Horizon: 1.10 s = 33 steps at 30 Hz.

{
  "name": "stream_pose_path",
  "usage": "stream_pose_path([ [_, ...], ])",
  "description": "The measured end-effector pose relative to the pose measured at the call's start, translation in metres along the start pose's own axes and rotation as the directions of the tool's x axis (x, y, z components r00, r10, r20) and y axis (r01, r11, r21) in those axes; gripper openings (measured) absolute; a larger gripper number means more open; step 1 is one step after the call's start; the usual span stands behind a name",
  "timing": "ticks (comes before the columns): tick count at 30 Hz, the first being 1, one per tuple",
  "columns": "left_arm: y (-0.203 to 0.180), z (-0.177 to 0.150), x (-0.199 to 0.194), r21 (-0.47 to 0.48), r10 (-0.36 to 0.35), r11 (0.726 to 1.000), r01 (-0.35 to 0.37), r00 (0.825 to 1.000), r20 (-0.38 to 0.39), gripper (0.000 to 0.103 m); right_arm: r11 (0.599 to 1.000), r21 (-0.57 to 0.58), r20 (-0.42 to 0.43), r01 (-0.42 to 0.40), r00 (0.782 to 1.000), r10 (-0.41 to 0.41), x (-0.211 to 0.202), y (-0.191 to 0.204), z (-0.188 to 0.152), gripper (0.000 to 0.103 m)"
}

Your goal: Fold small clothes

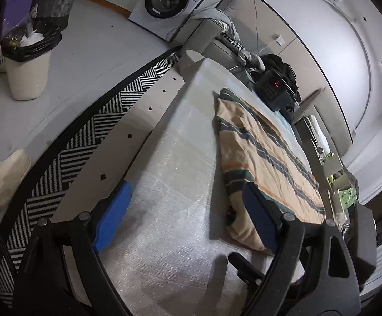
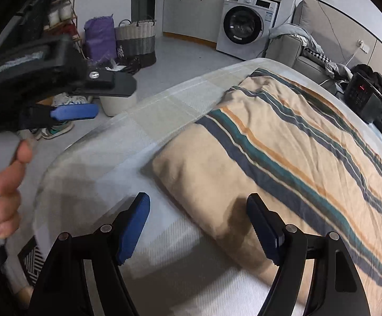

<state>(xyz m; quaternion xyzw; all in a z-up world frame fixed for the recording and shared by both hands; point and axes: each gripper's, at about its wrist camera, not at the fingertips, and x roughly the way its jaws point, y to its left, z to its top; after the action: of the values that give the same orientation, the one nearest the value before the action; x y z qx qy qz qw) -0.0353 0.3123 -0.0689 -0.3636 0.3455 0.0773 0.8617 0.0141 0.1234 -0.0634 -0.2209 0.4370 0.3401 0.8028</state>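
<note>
A tan cloth with blue, teal and orange stripes (image 1: 264,152) lies folded into a long rectangle on the pale table cover (image 1: 164,184); it also shows in the right wrist view (image 2: 283,163). My left gripper (image 1: 188,210) is open and empty above the cover, its right pad by the cloth's near corner. My right gripper (image 2: 198,223) is open and empty, hovering over the cloth's near folded edge. The left gripper also appears at the left of the right wrist view (image 2: 75,112), held by a hand, away from the cloth.
A black appliance with a red display (image 2: 362,97) sits at the far end of the table. A bin with a black liner (image 1: 27,60), a woven basket (image 2: 137,39), a washing machine (image 2: 246,25) and shoes (image 1: 4,176) stand on the floor. A striped rug (image 1: 85,137) lies beside the table.
</note>
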Motion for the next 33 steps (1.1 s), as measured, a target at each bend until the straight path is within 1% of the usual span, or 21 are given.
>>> stream_pose_path([
  [1,0.002,0.0,0.001,-0.008,0.0,1.0,0.0,1.0,-0.003,0.084,1.0,-0.003,0.005,0.011,1.0,-0.011,0.005,0.002,0.004,0.073],
  [2,0.003,0.0,0.003,-0.017,-0.001,1.0,0.001,1.0,-0.008,0.084,0.999,-0.007,0.019,0.031,0.999,-0.031,0.007,0.002,0.008,0.054],
  [3,0.004,-0.001,0.005,-0.024,-0.003,1.0,0.003,1.0,-0.013,0.084,0.998,-0.017,0.031,0.059,0.998,-0.058,0.008,0.003,0.011,0.03],
  [4,0.005,-0.002,0.006,-0.031,-0.011,0.999,0.01,1.0,-0.021,0.084,0.996,-0.024,0.047,0.081,0.996,-0.08,0.009,0.002,0.014,0.023],
  [5,0.004,-0.002,0.006,-0.033,-0.013,0.999,0.012,1.0,-0.024,0.084,0.997,0.004,0.066,0.082,0.994,-0.082,0.007,-0.004,0.016,0.017],
  [6,0.003,-0.002,0.007,-0.034,-0.013,0.999,0.012,1.0,-0.026,0.084,0.996,0.065,0.1,0.057,0.993,-0.063,0.001,-0.013,0.016,0.016],
  [8,0.0,-0.003,0.01,-0.033,-0.015,0.999,0.014,0.999,-0.03,0.084,0.975,0.213,0.174,-0.054,0.985,0.017,-0.012,-0.038,0.016,0.016],
  [10,-0.007,-0.002,0.015,-0.031,-0.039,0.999,0.037,0.998,-0.042,0.084,0.946,0.297,0.227,-0.132,0.972,0.064,-0.021,-0.058,0.015,0.016],
  [12,-0.015,0.0,0.025,-0.037,-0.07,0.997,0.068,0.996,-0.058,0.084,0.921,0.342,0.259,-0.186,0.961,0.098,-0.027,-0.071,0.014,0.016],
  [14,-0.021,0.005,0.04,-0.058,-0.121,0.992,0.116,0.989,-0.086,0.084,0.917,0.35,0.264,-0.193,0.959,0.101,-0.027,-0.075,0.013,0.016],
  [16,-0.027,0.013,0.059,-0.1,-0.201,0.977,0.189,0.972,-0.118,0.084,0.918,0.345,0.259,-0.197,0.96,0.109,-0.027,-0.075,0.014,0.016],
  [19,-0.034,0.027,0.091,-0.149,-0.263,0.959,0.24,0.95,-0.165,0.084,0.924,0.327,0.249,-0.198,0.961,0.118,-0.026,-0.072,0.015,0.016],
  [21,-0.045,0.038,0.113,-0.164,-0.31,0.946,0.28,0.929,-0.201,0.084,0.932,0.309,0.24,-0.191,0.963,0.118,-0.028,-0.07,0.011,0.016],
  [23,-0.056,0.048,0.139,-0.187,-0.369,0.926,0.329,0.894,-0.255,0.084,0.93,0.309,0.236,-0.201,0.963,0.13,-0.026,-0.069,0.009,0.016],
  [25,-0.069,0.058,0.162,-0.188,-0.384,0.921,0.341,0.875,-0.295,0.084,0.926,0.313,0.236,-0.212,0.962,0.141,-0.023,-0.071,0.008,0.016],
  [28,-0.087,0.071,0.191,-0.186,-0.39,0.92,0.345,0.854,-0.345,0.084,0.934,0.294,0.247,-0.204,0.96,0.132,-0.025,-0.073,0.01,0.016],
  [29,-0.095,0.076,0.202,-0.175,-0.382,0.924,0.34,0.849,-0.365,0.084,0.936,0.289,0.249,-0.203,0.96,0.131,-0.026,-0.072,0.01,0.016],
  [33,-0.118,0.093,0.237,-0.135,-0.342,0.94,0.315,0.848,-0.404,0.084,0.937,0.282,0.253,-0.207,0.958,0.136,-0.027,-0.07,0.008,0.016],
])
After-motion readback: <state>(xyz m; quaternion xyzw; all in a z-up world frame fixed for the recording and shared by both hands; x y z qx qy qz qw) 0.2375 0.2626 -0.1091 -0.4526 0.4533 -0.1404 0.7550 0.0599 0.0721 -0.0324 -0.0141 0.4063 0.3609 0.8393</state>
